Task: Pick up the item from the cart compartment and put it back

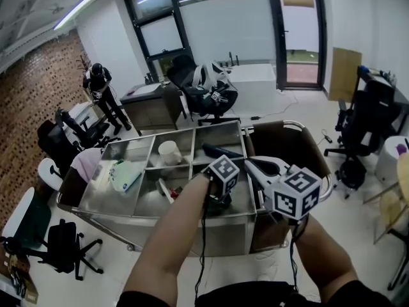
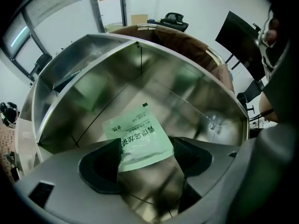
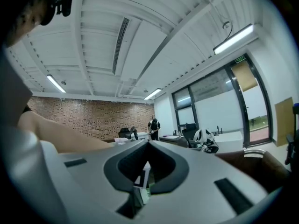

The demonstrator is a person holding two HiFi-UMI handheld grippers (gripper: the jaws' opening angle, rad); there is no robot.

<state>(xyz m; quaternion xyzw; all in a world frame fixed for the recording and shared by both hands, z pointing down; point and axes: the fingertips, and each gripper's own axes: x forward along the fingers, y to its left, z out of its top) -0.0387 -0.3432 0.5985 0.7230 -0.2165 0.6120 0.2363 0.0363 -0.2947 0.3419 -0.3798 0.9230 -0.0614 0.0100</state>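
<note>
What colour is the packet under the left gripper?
Pale green packet, dark print; best in left gripper view.

Bright, even indoor light throughout.

Head view: a strip light (image 1: 77,9) runs along the ceiling at far left. Daylight comes through the glass door (image 1: 300,31) at far right. The pale floor (image 1: 358,229) is washed out and shadows are soft. Fisheye is strong: door frames bow and the corners darken. The steel cart (image 1: 128,194) has a dull sheen with no hard glare.

Left gripper view: the compartment wall (image 2: 117,78) carries smeared green and white reflections, with a small glint on the right side. The sachet (image 2: 140,134) has fairly crisp print at its far end and a soft near edge. A black vignette rings the frame.

Right gripper view: the ceiling tube (image 3: 233,38) is blown out white. The near foreground is out of focus. The far brick wall (image 3: 88,118) is dimmer.
</note>
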